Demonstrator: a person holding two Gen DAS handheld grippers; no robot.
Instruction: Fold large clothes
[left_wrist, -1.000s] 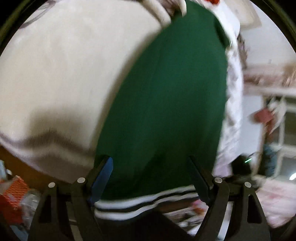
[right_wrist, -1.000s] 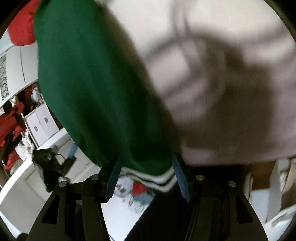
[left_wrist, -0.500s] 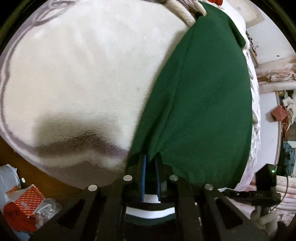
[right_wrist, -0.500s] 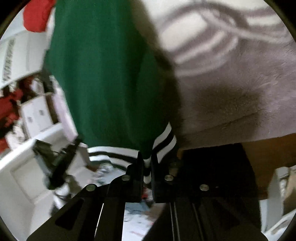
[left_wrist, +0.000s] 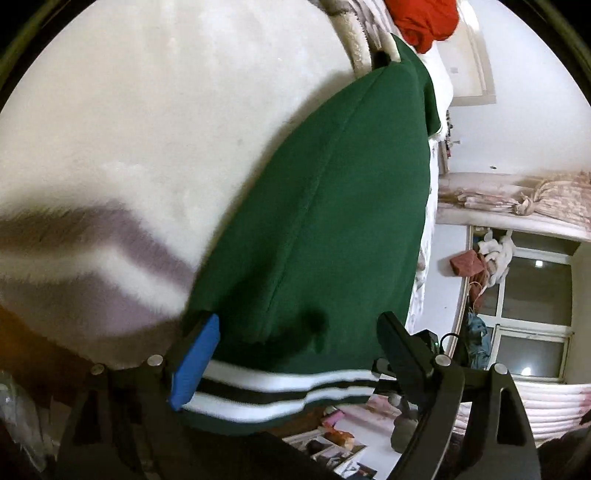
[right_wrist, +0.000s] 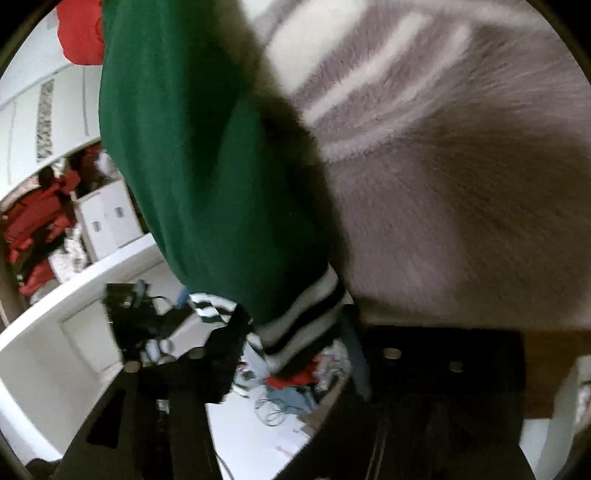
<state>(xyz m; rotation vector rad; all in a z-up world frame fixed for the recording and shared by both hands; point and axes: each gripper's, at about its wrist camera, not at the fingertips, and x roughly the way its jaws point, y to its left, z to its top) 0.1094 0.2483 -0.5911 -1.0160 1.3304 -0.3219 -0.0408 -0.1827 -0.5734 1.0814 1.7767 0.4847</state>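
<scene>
Green garment (left_wrist: 314, 221): lies on the fleecy white blanket (left_wrist: 147, 129), long axis from striped hem (left_wrist: 280, 387) at lower centre to upper right. Left gripper (left_wrist: 299, 354): jaws just opened, spread, straddling hem. Right gripper (right_wrist: 295, 332): likewise just opened, hem between jaws.

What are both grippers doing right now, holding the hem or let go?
Left gripper: open, just reopened; green garment's striped hem lies between, unpinched.
Right gripper: open, just reopened; hem between, not clamped.
</scene>
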